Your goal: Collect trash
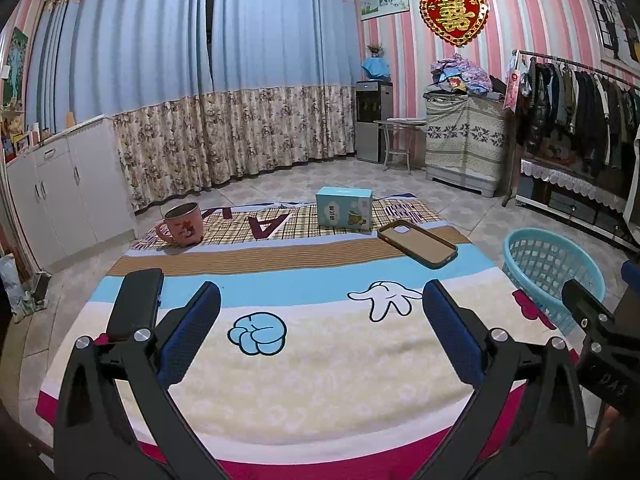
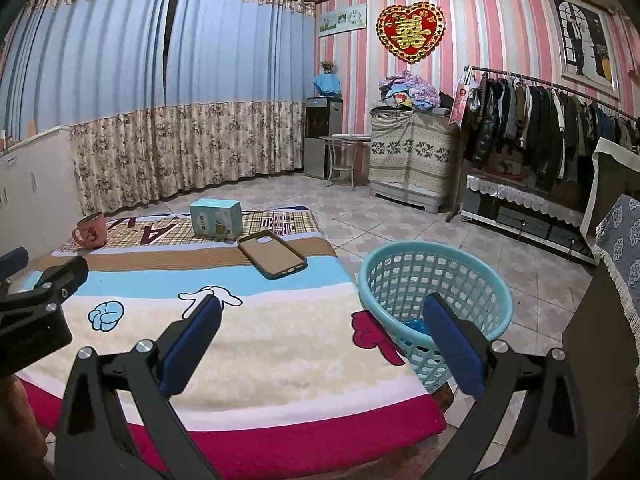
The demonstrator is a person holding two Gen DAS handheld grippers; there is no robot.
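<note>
A low table under a cartoon-print cloth (image 1: 320, 360) carries a light-blue carton (image 1: 344, 207), a brown phone case (image 1: 417, 242), a pink mug (image 1: 182, 224) and a black case (image 1: 136, 304) at the left edge. A light-blue mesh basket (image 2: 434, 300) stands on the floor at the table's right, with something blue inside. My left gripper (image 1: 320, 308) is open and empty above the near part of the cloth. My right gripper (image 2: 322, 320) is open and empty over the table's right edge, its right finger in front of the basket. The carton (image 2: 216, 218), phone case (image 2: 272, 254) and mug (image 2: 91, 231) also show in the right wrist view.
White cabinets (image 1: 60, 184) line the left wall. A water dispenser (image 1: 374, 120), a small stool (image 1: 398, 142), a covered chest (image 1: 464, 140) and a clothes rack (image 2: 540, 120) stand at the back and right. A draped chair (image 2: 620, 280) is close on the right. Tiled floor surrounds the table.
</note>
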